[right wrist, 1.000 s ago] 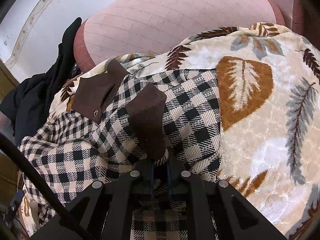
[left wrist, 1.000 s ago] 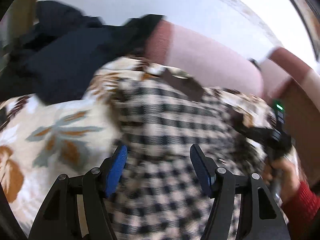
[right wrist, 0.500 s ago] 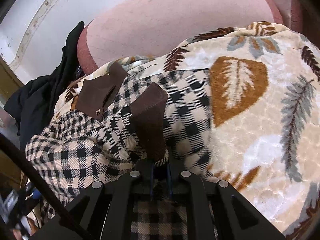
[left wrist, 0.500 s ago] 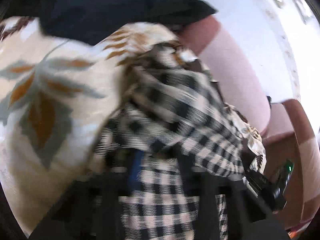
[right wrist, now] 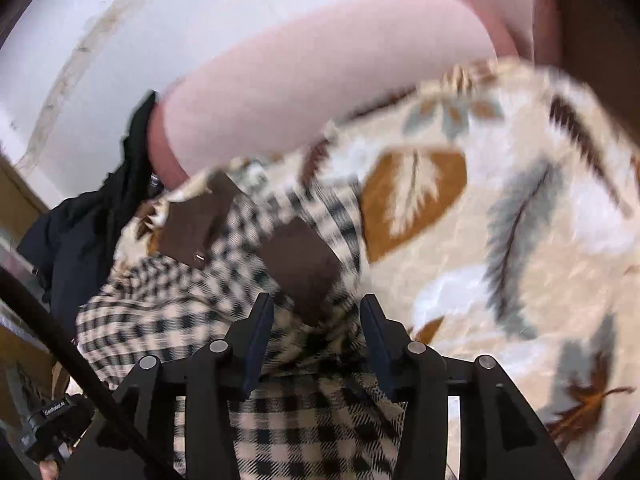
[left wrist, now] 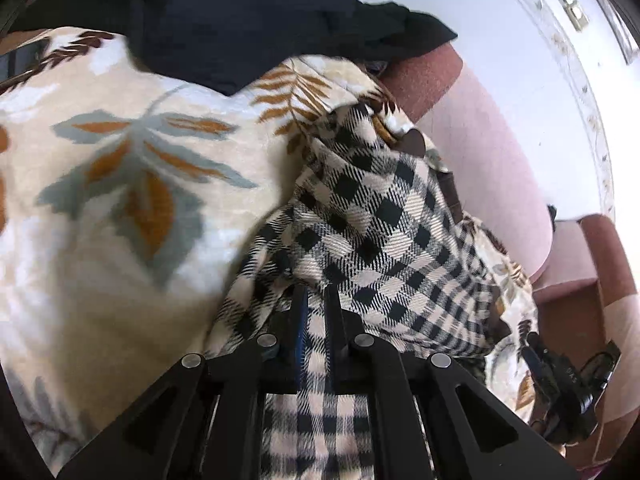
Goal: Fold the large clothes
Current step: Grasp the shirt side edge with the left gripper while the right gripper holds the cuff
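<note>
A black-and-cream checked garment [left wrist: 372, 232] with brown patches lies bunched on a leaf-patterned blanket [left wrist: 120, 184]. My left gripper [left wrist: 316, 300] is shut on a fold of the checked garment. In the right wrist view the same garment [right wrist: 168, 320] shows with its brown patch [right wrist: 304, 268] lying between the jaws. My right gripper [right wrist: 318, 312] is open, its fingers standing apart around the cloth. The right gripper also shows at the lower right of the left wrist view [left wrist: 568, 384].
A pink sofa backrest [left wrist: 492, 168] runs behind the blanket, also seen in the right wrist view [right wrist: 320, 80]. A pile of dark clothes [left wrist: 248, 16] lies at the far end of the blanket, seen in the right wrist view [right wrist: 80, 232] too. A white wall [right wrist: 140, 20] stands behind.
My left gripper moved in and shut on a fold of the checked garment. My right gripper, shut on the garment before, has opened, and its view has tilted.
</note>
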Motion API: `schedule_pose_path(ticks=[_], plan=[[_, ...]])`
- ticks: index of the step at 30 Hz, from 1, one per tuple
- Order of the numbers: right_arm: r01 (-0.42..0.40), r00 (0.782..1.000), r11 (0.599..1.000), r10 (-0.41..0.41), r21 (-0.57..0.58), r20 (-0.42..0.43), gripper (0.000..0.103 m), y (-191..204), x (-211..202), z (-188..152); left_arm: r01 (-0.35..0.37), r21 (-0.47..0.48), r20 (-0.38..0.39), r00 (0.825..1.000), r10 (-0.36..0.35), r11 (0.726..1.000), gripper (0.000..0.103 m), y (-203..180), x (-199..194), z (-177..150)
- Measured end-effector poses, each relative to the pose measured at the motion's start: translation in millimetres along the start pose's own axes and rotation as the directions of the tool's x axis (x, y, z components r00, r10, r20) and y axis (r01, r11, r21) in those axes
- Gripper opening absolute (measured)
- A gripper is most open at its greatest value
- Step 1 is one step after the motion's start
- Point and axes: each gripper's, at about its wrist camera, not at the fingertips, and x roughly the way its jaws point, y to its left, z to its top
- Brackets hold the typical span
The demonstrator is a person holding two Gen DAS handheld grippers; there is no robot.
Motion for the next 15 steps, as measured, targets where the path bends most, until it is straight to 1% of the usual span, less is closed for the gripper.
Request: schedule_pose_path(ticks=[2,3,4,5,6,7,9,11,12,13,15], plan=[[-0.036,0.999,0.997,0.035,-0.073,-0.019,0.051,27,0,7,0.005,-0.006,0.007,1.000,-0.005,1.000,0.007,4,-11,0],[-0.071,0.997,0.989,0.066,-0.128,-0.046,0.055,49,5,11,0.003,-0.005,0.013,1.000,-0.003,1.000,0.009,7,-16,1],[-0.095,0.994,0.982,0.085,-0.161,-0.067,0.058,63,10,13,-0.007,-0.004,0.023,1.000,0.007,1.000,0.019,10,-19,1],[-0.133,0.988,0.970,0.115,-0.202,-0.099,0.059,83,17,16,-0.031,-0.009,0.038,0.999,0.031,0.999,0.034,13,-20,4],[-0.171,0.981,0.955,0.142,-0.241,-0.132,0.060,104,25,17,-0.053,-0.020,0.054,0.997,0.054,0.998,0.041,17,-21,7],[-0.207,0.972,0.935,0.163,-0.287,-0.170,0.064,129,34,17,-0.071,-0.035,0.068,0.995,0.074,0.997,0.045,21,-20,10],[-0.237,0.963,0.897,0.165,-0.374,-0.213,0.068,173,49,13,-0.083,-0.065,0.060,0.994,0.087,0.994,0.045,28,-13,15],[-0.234,0.963,0.852,0.137,-0.468,-0.232,0.068,218,63,6,-0.069,-0.090,0.031,0.997,0.073,0.994,0.045,31,-6,18],[-0.246,0.958,0.822,0.127,-0.513,-0.257,0.069,243,74,4,-0.068,-0.092,0.027,0.997,0.070,0.993,0.045,31,-5,17],[-0.255,0.954,0.802,0.117,-0.540,-0.277,0.071,259,81,0,-0.075,-0.083,0.025,0.997,0.078,0.994,0.045,29,-5,16],[-0.268,0.945,0.758,0.086,-0.595,-0.315,0.071,289,97,-7,-0.091,-0.055,0.025,0.995,0.092,0.994,0.045,24,-5,15]])
